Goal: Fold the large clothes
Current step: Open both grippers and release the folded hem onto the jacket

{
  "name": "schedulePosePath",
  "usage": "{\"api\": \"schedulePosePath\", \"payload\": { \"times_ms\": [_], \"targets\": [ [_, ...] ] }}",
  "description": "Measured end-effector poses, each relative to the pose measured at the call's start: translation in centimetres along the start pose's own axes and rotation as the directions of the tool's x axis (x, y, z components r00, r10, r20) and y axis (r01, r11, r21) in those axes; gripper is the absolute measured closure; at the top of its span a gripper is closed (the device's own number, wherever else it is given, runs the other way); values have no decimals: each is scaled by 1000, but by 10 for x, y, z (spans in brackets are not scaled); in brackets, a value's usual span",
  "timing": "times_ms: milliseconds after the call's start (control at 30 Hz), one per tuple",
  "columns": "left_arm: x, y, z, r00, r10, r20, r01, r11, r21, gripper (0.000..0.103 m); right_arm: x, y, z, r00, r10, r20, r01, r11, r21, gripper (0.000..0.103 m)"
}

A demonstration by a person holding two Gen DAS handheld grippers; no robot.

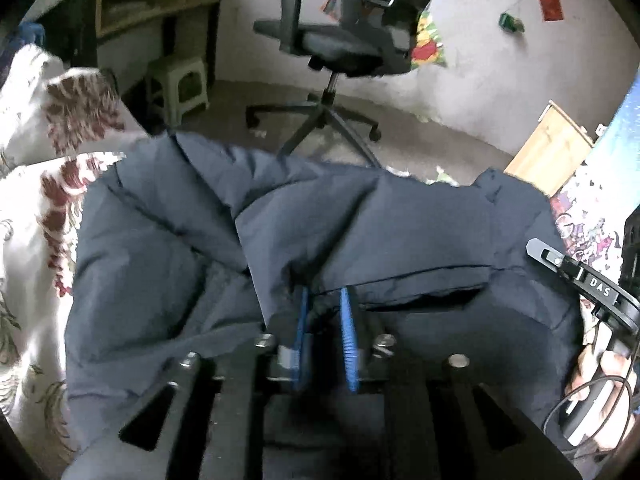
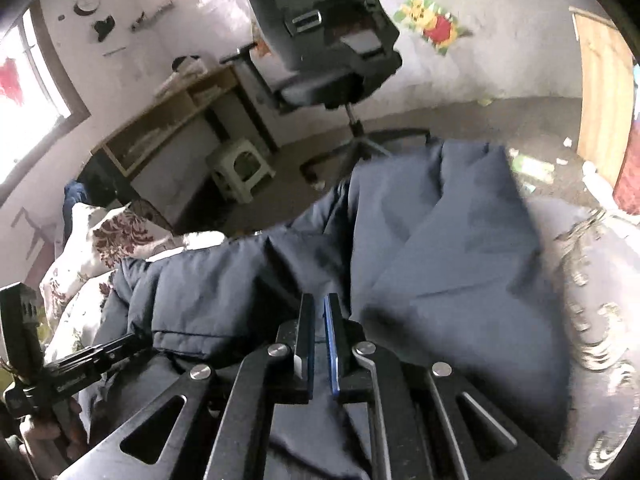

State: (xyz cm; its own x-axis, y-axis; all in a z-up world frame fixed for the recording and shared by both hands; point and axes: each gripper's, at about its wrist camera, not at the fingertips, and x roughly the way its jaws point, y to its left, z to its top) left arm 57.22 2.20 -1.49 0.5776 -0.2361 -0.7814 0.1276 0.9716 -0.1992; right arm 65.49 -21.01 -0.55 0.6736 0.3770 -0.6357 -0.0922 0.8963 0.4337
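While the navy jacket (image 1: 304, 220) lay bunched across the floral bed (image 1: 36, 240), long axis running sideways before both claws, the left claw (image 1: 325, 296) stood slightly spread at a fold's edge, nearer it; the right claw (image 2: 319, 304) hovered almost pressed together, pinching nothing.

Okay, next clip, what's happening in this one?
A person with a handheld gripper in each hand is folding a dark navy jacket spread on a floral-print bedspread. The left gripper has its fingers slightly apart, with their tips at a folded edge of the jacket; whether the pads press on the cloth cannot be told. The right gripper is nearly closed over the jacket with nothing between its fingers. An office chair and a stool stand on the floor beyond.
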Motion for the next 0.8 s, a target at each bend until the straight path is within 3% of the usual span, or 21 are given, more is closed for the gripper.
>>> {"api": "schedulePosePath", "payload": {
  "times_ms": [67, 133, 167, 200, 300, 400, 433, 600, 800],
  "targets": [
    [-11, -2, 0, 1000, 3, 31, -3, 1000, -9, 67, -7, 5, 3, 1000, -8, 17, 8, 1000, -6, 93],
    [-22, 0, 0, 998, 11, 62, -9, 999, -31, 46, -15, 10, 3, 999, -12, 41, 13, 1000, -9, 64],
    [-29, 0, 0, 997, 12, 81, -8, 999, -51, 43, -22, 13, 2, 998, -20, 63, 21, 1000, -14, 41],
    [-34, 0, 0, 996, 11, 91, -5, 998, -65, 40, -27, 15, 1, 997, -21, 75, 23, 999, -25, 35],
    [-49, 1, 1, 996, 24, 89, -15, 995, -100, 39, -39, 27, -1, 994, -26, 108, 31, 998, -52, 34],
    [-59, -1, 5, 993, 56, 103, -43, 992, -119, 14, -52, 32, -2, 991, -27, 130, 34, 998, -52, 24],
    [-65, -2, 3, 990, 63, 126, -47, 991, -123, 11, -59, 35, -3, 989, -26, 144, 34, 998, -54, 21],
    [-87, -13, -2, 984, 72, 164, -54, 992, -110, 6, -83, 44, -6, 984, -31, 173, 46, 996, -83, 2],
    [-119, -32, -14, 969, 91, 230, -85, 996, -38, 4, -119, 58, -14, 972, -49, 229, 76, 991, -112, 0]
  ]
}}
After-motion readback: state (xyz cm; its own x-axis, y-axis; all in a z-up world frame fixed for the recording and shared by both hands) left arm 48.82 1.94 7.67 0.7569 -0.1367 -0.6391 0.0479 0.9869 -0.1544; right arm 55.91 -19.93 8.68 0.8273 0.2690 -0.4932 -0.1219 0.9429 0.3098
